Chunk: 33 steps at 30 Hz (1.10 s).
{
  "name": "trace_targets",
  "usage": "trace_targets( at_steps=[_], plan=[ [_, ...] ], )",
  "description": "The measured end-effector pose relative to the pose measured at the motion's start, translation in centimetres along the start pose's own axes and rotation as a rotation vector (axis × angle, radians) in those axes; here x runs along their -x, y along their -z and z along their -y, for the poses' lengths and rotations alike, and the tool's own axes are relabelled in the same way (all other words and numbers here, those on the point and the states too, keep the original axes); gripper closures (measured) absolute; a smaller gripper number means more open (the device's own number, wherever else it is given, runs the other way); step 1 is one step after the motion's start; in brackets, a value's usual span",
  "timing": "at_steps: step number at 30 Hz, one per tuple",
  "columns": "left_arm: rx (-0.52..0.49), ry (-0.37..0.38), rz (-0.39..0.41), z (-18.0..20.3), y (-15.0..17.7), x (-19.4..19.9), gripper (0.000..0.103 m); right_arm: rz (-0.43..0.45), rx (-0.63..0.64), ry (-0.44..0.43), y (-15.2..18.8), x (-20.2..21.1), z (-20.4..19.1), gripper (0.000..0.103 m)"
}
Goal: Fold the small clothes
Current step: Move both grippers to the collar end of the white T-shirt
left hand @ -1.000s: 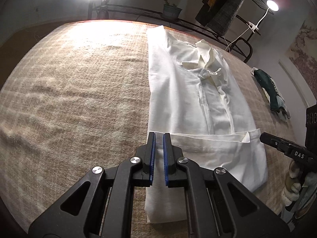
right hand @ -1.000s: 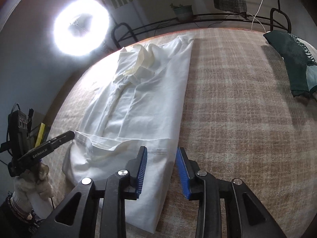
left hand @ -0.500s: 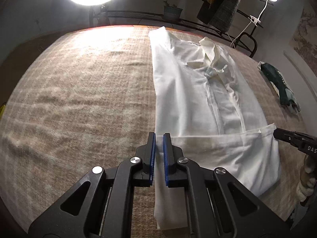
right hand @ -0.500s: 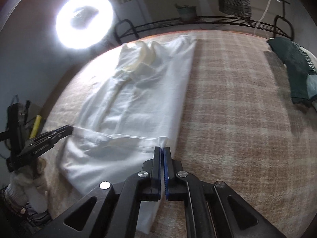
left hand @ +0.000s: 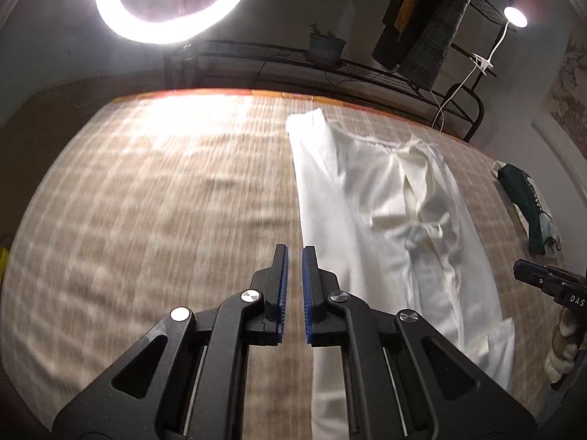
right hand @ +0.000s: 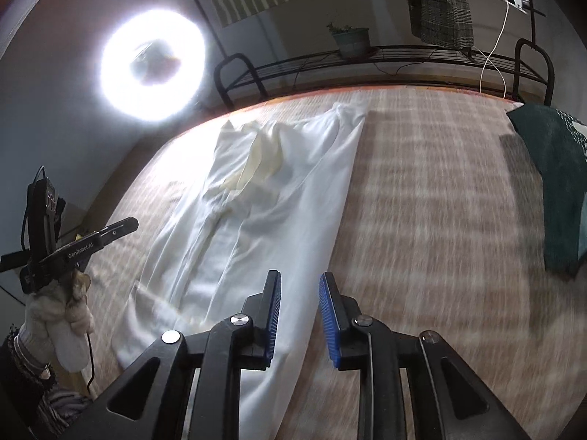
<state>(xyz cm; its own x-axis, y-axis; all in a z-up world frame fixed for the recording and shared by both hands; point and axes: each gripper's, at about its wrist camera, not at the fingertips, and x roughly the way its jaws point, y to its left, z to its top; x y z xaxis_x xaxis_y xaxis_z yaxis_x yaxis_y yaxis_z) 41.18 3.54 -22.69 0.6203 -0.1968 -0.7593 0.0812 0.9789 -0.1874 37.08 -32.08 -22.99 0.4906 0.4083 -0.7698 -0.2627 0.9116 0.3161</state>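
On the plaid-covered bed [left hand: 154, 198], the white shirt [left hand: 385, 220] lies flattened into a long strip, its long axis running away from both cameras toward the far edge, collar end farthest. The left hand-held gripper [left hand: 294, 278] hovers at the strip's left long edge, jaws nearly together and holding nothing. The right hand-held gripper [right hand: 300, 311] hovers over the right long edge near the hem end; its jaws are opening, with no cloth pinched between them. Both sit about equally close to the near hem, so a lengthwise fold would likely start there.
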Motion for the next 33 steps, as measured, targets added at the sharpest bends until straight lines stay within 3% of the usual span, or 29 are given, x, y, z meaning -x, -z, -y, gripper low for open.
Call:
trace_targets(
  at_steps=[7, 16, 22, 27, 29, 30, 31, 33],
  plan=[
    [-0.002, 0.057, 0.016, -0.9, -5.7, -4.9, 0.099, 0.001, -0.002, 0.009, -3.7, -2.8, 1.0, 0.080],
    [-0.002, 0.126, -0.015, -0.1, -9.7, -12.0, 0.099, 0.006, 0.004, 0.011, -8.7, -7.0, 2.1, 0.080],
    [-0.162, 0.042, -0.038, 3.1, -9.9, -15.0, 0.099, 0.000, 0.013, 0.006, -11.0, -9.7, 2.6, 0.080],
    [-0.176, 0.051, -0.041, 3.1, -10.3, -15.1, 0.099, -0.036, 0.051, 0.016, -12.5, -11.9, 2.6, 0.080],
    [-0.133, 0.073, -0.021, 1.8, -10.8, -14.2, 0.093, -0.048, 0.064, 0.004, -13.1, -12.0, 2.8, 0.080],
    [-0.109, 0.076, 0.000, 1.0, -11.1, -13.7, 0.083, -0.036, 0.065, -0.004, -13.5, -11.6, 3.1, 0.079],
    [-0.090, 0.077, 0.014, 0.4, -11.4, -13.3, 0.074, -0.014, 0.058, -0.017, -13.8, -11.2, 3.5, 0.073],
    [-0.055, 0.072, 0.025, -0.8, -12.0, -13.2, 0.070, 0.032, 0.013, -0.025, -14.4, -10.3, 4.9, 0.066]
  ],
)
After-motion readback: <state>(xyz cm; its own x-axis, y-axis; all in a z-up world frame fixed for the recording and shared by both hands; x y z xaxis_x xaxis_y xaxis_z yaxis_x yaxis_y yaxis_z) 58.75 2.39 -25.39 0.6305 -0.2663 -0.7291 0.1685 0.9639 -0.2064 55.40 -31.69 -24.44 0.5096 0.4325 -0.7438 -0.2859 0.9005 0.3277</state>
